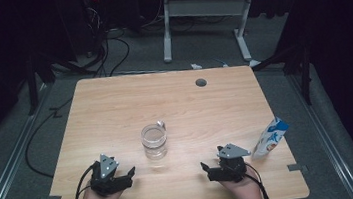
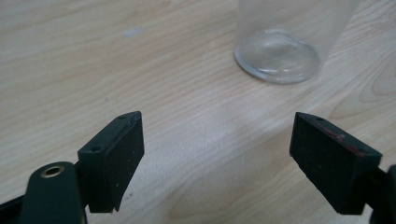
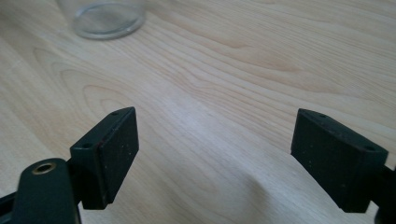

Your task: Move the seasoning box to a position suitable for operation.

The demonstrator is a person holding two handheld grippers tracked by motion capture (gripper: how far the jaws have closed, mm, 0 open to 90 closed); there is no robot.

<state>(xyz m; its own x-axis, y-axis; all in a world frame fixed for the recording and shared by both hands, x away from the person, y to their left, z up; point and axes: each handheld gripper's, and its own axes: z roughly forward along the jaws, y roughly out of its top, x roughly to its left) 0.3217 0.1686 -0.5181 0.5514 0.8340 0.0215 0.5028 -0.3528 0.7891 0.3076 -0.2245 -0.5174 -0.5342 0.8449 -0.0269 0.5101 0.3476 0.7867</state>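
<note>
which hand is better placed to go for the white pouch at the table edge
Probably the right. The right gripper, jaws open and empty, rests near the pouch; the left gripper sits beyond the glass.

High view looks down over the table [image 1: 115,106]; both tongs views sit low, sharing the glass [image 2: 278,51].

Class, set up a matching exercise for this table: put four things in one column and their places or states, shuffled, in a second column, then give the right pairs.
Things:
1. glass cup
2. pouch
3. left gripper
4. grey cap

Places or states:
A. near the table's far edge
B. open, with nothing between its fingers
C. by the table's right edge
D. middle of the table, upright

Pairs: 1-D, 2-C, 3-B, 4-A
</note>
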